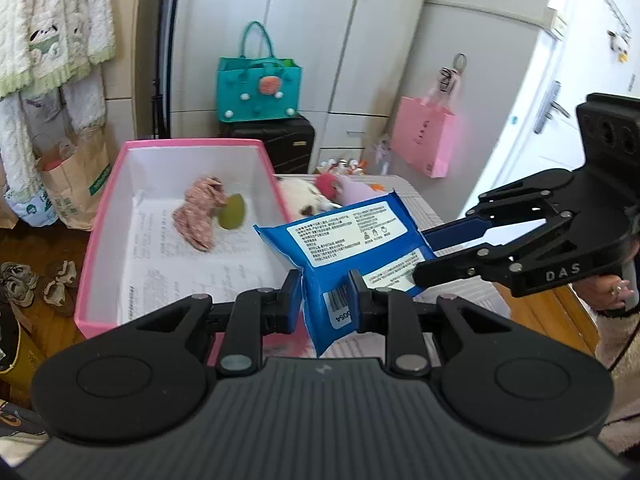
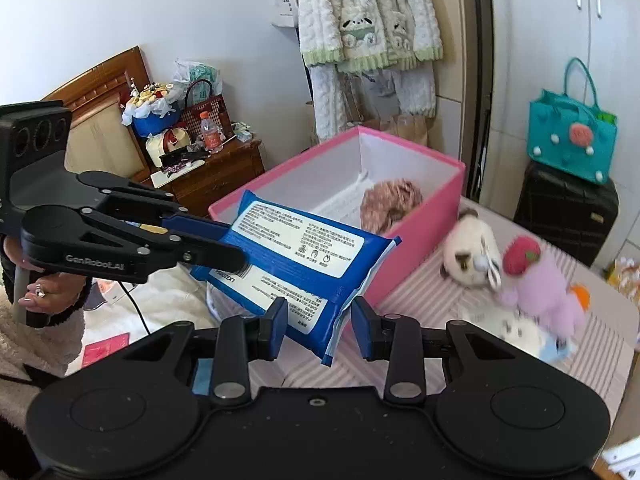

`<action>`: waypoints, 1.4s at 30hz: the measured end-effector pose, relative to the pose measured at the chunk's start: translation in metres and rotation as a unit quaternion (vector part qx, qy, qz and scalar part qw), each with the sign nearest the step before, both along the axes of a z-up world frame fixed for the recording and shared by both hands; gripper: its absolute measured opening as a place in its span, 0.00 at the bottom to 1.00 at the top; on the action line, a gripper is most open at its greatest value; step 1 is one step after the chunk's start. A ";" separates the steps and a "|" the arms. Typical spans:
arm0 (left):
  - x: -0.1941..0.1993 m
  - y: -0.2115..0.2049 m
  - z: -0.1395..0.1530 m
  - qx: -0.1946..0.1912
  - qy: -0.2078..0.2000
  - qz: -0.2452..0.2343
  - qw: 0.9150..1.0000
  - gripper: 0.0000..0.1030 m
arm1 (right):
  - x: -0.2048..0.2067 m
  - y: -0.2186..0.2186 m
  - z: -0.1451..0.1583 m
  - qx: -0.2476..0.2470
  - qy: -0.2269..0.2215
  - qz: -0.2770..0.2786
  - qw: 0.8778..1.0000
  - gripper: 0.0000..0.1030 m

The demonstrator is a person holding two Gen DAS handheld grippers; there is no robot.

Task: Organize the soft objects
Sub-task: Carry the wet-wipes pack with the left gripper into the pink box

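Note:
A blue soft pack of wipes hangs in the air beside the pink box. My left gripper is shut on one end of the pack. My right gripper has its jaws around the other end, apart and not pinching it. Each gripper shows in the other's view: the right one and the left one. The box holds a pink cloth and a green sponge. Plush toys lie on the striped surface beside the box.
A teal bag stands on a black suitcase behind the box. A pink paper bag hangs on the cabinet. Robes hang on the wall. A cluttered wooden nightstand is at the left.

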State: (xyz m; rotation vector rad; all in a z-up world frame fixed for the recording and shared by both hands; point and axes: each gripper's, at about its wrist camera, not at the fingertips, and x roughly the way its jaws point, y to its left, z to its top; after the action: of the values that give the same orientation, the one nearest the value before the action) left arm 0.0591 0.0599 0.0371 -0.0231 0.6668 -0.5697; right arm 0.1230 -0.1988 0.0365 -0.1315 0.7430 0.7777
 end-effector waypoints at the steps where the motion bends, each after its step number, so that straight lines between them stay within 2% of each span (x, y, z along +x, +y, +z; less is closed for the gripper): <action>1: 0.007 0.004 0.000 -0.001 0.001 0.004 1.000 0.22 | 0.007 0.006 0.002 -0.002 -0.006 0.001 1.000 0.40; 6: 0.044 0.019 -0.001 -0.006 0.010 0.024 1.000 0.22 | 0.038 0.022 0.011 0.009 -0.057 -0.016 0.998 0.37; 7: 0.054 0.022 -0.002 -0.011 0.013 0.027 1.000 0.22 | 0.046 0.023 0.011 0.016 -0.061 -0.016 0.998 0.31; 12: 0.092 0.030 -0.018 -0.026 0.031 0.048 0.998 0.22 | 0.089 0.033 0.003 0.007 -0.045 -0.025 0.999 0.18; 15: 0.109 0.034 -0.027 -0.021 0.045 0.059 0.997 0.22 | 0.112 0.046 -0.008 -0.009 -0.022 -0.017 1.000 0.18; 19: 0.126 0.037 -0.037 0.009 0.070 0.073 0.995 0.22 | 0.135 0.071 -0.021 -0.041 -0.006 0.000 0.999 0.18; 26: 0.139 0.045 -0.048 0.056 0.099 0.082 0.990 0.22 | 0.151 0.087 -0.035 -0.049 0.021 0.018 0.998 0.21; 32: 0.130 0.039 -0.054 0.064 0.107 0.055 0.991 0.22 | 0.158 0.094 -0.041 -0.084 0.029 0.021 0.996 0.24; 38: 0.138 0.021 -0.067 0.057 0.160 0.010 0.985 0.22 | 0.170 0.106 -0.048 -0.129 0.014 0.034 0.991 0.26; 42: 0.144 0.020 -0.074 0.039 0.189 0.003 0.981 0.22 | 0.177 0.117 -0.056 -0.161 0.002 0.060 0.985 0.26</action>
State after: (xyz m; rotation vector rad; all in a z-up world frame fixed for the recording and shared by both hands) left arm 0.2032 0.0798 -0.0371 -0.0612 1.0588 -0.5366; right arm 0.2996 -0.0814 -0.0197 -0.4699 0.8673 0.7684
